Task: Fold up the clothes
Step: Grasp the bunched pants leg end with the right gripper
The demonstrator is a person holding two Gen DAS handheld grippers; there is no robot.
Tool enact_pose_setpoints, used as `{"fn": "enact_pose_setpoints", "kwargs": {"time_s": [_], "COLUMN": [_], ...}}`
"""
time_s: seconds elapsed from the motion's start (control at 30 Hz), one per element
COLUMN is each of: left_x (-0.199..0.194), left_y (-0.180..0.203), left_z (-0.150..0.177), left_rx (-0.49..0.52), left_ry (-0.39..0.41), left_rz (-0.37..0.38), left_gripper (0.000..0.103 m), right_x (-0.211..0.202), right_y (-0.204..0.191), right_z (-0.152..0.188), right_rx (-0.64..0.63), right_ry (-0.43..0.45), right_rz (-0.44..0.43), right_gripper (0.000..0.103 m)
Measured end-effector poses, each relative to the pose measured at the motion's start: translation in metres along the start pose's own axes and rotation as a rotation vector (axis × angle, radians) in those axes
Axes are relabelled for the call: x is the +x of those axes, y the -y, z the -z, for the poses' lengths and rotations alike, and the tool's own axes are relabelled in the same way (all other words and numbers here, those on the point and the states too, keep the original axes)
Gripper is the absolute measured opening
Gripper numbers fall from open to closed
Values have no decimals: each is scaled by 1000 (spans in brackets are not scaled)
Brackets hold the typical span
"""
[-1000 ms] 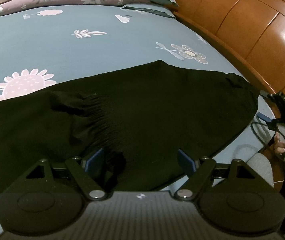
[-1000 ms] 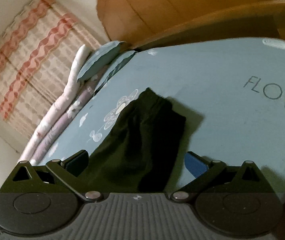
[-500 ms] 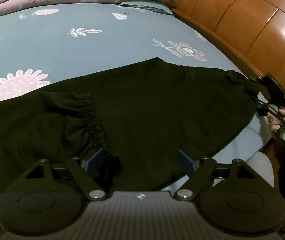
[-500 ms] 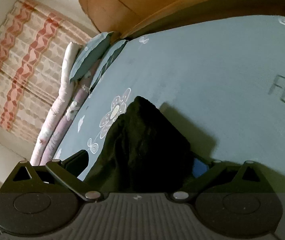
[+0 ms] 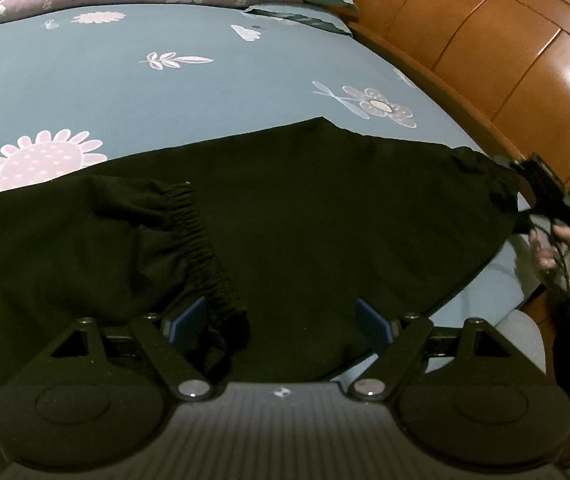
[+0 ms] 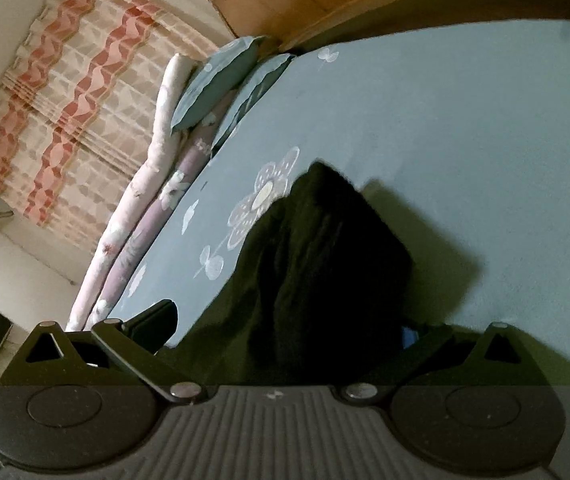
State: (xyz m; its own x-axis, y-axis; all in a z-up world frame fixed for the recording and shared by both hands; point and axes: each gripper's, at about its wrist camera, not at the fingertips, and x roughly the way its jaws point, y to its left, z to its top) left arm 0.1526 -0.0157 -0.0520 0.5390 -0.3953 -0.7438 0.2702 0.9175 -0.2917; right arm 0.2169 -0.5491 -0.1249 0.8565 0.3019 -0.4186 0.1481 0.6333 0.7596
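You have one fold laid, a cuffed end doubled over the black garment ahead of your wide-open left gripper, while your right gripper, jaws spread, straddles the far end unclamped, so further folds remain.

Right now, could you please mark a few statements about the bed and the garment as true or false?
1. The black garment lies on a blue flowered bedsheet. True.
2. The left tongs are shut. False: their jaws stand wide open over the cloth.
3. A gathered elastic band shows on the garment. True.
4. The headboard is white metal. False: it is orange-brown wood.
5. The pillows rest on top of the garment. False: they lie at the far end of the bed, apart from it.
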Motion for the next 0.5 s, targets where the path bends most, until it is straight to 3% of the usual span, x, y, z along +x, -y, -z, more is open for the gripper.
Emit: {"fn": "enact_pose_setpoints", "kwargs": {"time_s": [0.3, 0.5], "left_x": [-1, 2], "left_y": [-10, -14], "left_z": [3, 1], "left_rx": [-28, -39], "left_ry": [1, 2], "left_rz": [2, 15], "left_gripper": [81, 81], "right_x": [-7, -3], "right_y": [0, 0], "right_z": [17, 8], "right_rx": [-206, -151], "right_ry": [-27, -28], "right_rz": [-65, -33], "right_gripper": [103, 103]}}
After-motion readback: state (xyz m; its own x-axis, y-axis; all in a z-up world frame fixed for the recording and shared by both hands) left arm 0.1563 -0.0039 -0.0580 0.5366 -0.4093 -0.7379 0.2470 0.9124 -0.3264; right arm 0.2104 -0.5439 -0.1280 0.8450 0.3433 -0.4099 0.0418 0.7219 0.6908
